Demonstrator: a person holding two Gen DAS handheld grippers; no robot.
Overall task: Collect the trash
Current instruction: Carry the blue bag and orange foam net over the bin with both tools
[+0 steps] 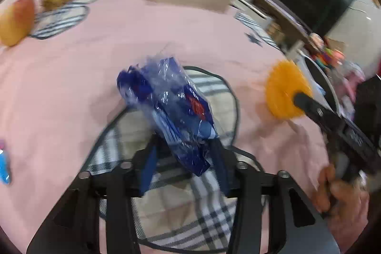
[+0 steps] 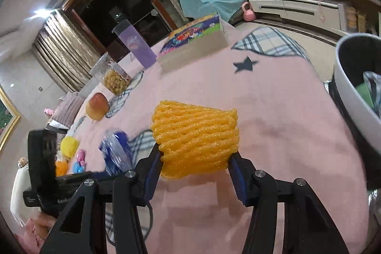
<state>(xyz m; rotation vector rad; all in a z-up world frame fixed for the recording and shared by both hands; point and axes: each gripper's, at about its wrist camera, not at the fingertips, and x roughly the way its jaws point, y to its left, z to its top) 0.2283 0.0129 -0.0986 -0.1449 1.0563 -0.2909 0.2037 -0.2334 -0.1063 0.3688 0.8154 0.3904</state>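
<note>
The left claw [image 1: 184, 146] tilts steeply down over the pink-covered surface [image 1: 71, 92], its two blue-padded fingers [image 1: 220, 158] pressed on the lower end of a crumpled blue plastic wrapper [image 1: 166, 106], which stands up from between them above a plaid placemat [image 1: 181, 213]. The right claw [image 2: 196, 158] points less steeply, out across the surface toward the far edge, and pinches an orange foam fruit net [image 2: 195, 137] between its pads, the net bulging above and ahead of the fingertips, clear of the cloth. In the left wrist view the right claw shows from the side at the right edge, with the net [image 1: 283, 92] at its tip and a person's hand [image 1: 340, 196] wrapped round its handle; that view is smeared by blur. The right wrist view is sharper and shows what the left does not: a white bin [image 2: 352, 99] at the right edge, just beside the surface, with green and clear scraps inside. It also shows the wrapper [image 2: 116, 154] and the left tool's black body at lower left, and beyond them small coloured bits lying on the cloth, too small to tell apart. Both views take in an apple [image 2: 97, 106], a jar of snacks [image 2: 116, 80] and a purple cup [image 2: 140, 49] at the far side.
</note>
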